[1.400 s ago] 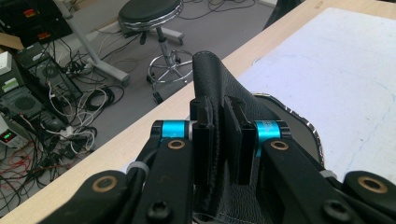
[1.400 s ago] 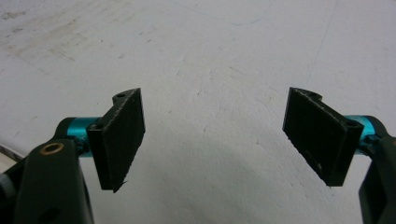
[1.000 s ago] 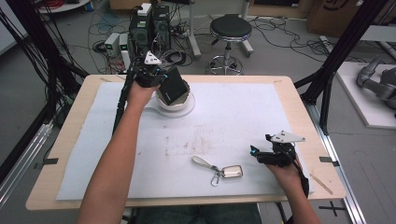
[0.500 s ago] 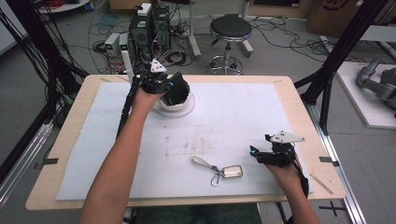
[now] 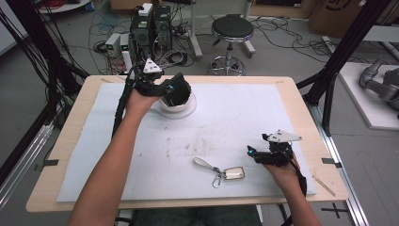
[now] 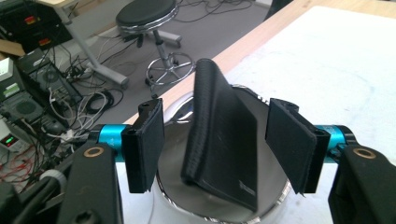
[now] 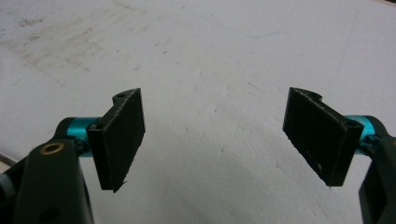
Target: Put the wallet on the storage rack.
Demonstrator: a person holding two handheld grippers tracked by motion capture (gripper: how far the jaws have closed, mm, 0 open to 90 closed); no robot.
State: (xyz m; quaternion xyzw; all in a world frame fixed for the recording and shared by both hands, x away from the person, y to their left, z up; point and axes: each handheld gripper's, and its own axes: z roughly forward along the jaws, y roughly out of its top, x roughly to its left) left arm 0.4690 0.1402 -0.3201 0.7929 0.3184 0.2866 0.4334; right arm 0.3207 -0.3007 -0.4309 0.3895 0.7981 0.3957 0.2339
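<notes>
A black folded wallet (image 6: 219, 140) leans on edge inside a shiny metal bowl (image 6: 275, 205) at the back left of the mat. My left gripper (image 6: 218, 130) is open, one pad on each side of the wallet with a gap at both. In the high view the left gripper (image 5: 164, 87) hovers over the bowl (image 5: 181, 110) and the wallet (image 5: 178, 92). My right gripper (image 5: 254, 153) rests low at the front right, open, with bare mat between its pads (image 7: 123, 135). A key ring with a strap and a white fob (image 5: 234, 173) lies just to its left.
A white foam mat (image 5: 244, 117) covers most of the wooden table (image 5: 66, 141). Beyond the far edge stand a round stool (image 5: 232, 30), computer boxes (image 5: 150, 23) and tangled cables on the floor. Black frame posts (image 5: 339, 61) rise at both sides.
The left hand has shifted slightly over the bowl and the wallet has tipped lower into it. The right gripper and the keys have stayed put.
</notes>
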